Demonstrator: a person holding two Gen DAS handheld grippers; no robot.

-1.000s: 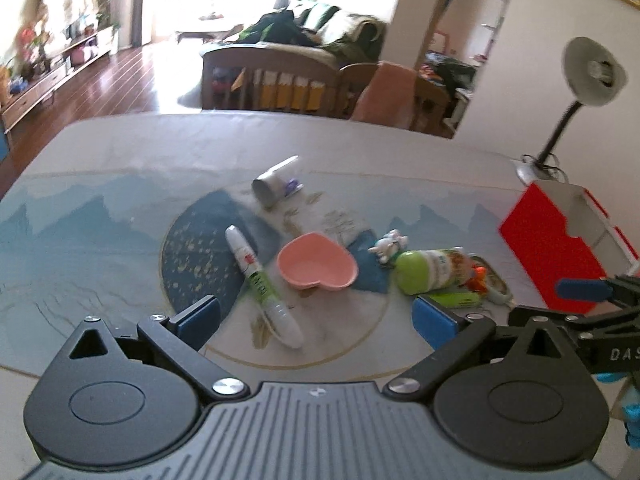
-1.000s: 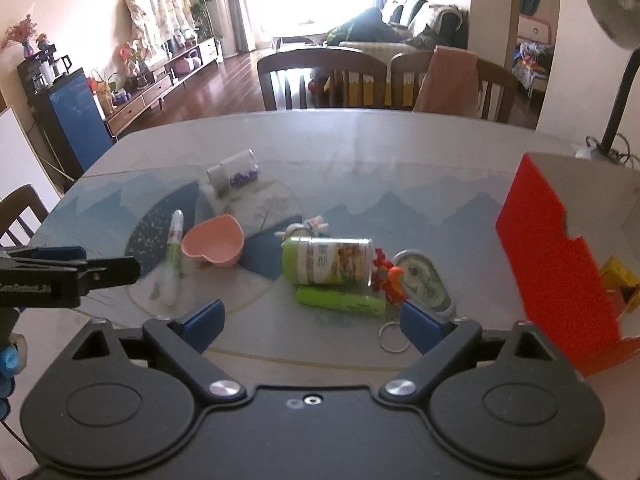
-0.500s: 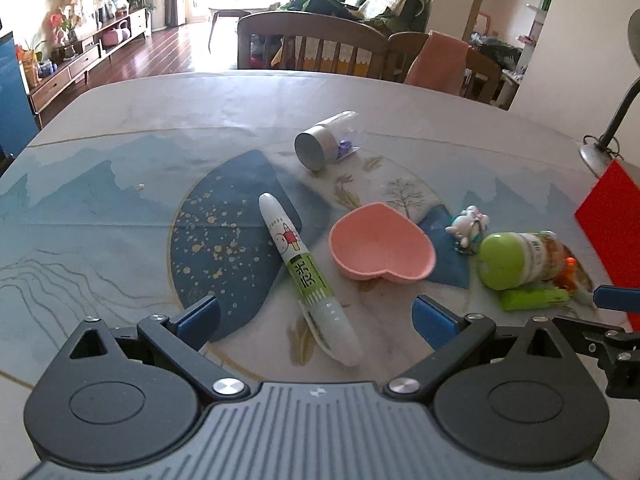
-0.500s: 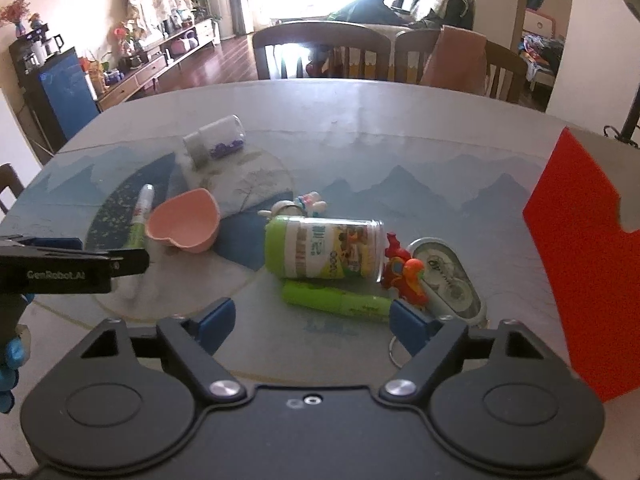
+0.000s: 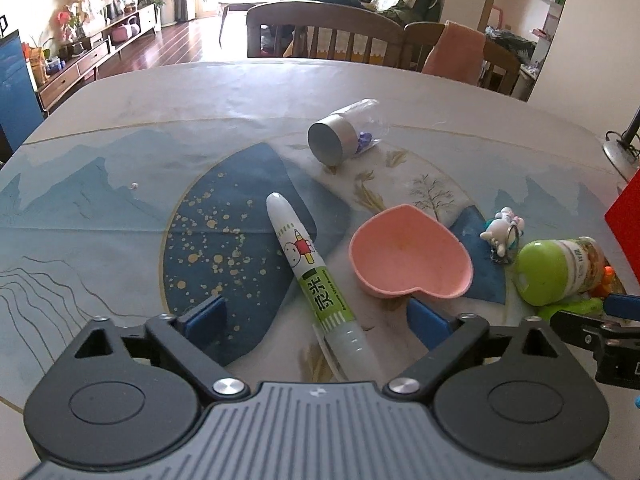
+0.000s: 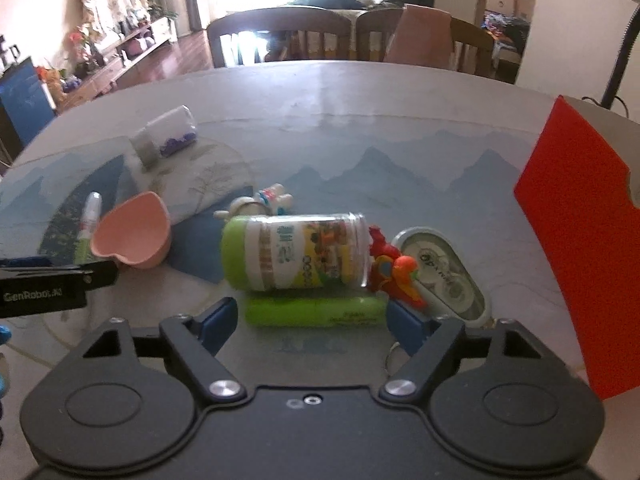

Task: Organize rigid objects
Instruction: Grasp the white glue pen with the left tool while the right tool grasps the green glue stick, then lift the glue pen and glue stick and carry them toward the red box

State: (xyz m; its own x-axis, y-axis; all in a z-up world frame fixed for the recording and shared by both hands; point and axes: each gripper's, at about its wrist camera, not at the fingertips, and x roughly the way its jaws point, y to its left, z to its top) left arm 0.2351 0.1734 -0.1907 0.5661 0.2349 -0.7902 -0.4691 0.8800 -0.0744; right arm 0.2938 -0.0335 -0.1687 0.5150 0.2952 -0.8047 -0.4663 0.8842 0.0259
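Observation:
My left gripper (image 5: 316,320) is open, low over the table, its jaws on either side of the near end of a white and green pen-shaped tube (image 5: 316,276). A pink heart-shaped dish (image 5: 408,256) lies just right of it. My right gripper (image 6: 316,320) is open, its jaws around a green marker (image 6: 312,311) lying flat. Behind the marker lie a green-capped jar (image 6: 292,254) on its side, a red and orange toy (image 6: 396,276) and an oval tin (image 6: 444,276). A small white figurine (image 6: 264,200) sits behind the jar.
A clear jar with a silver lid (image 5: 340,138) lies on its side farther back. A red open box (image 6: 584,232) stands at the right edge. Chairs (image 5: 320,36) stand beyond the far table edge. A lamp base (image 5: 620,152) is at the far right.
Both grippers have moved forward and down toward the table. The tube now lies between the left jaws and the green marker between the right jaws. Both stay open.

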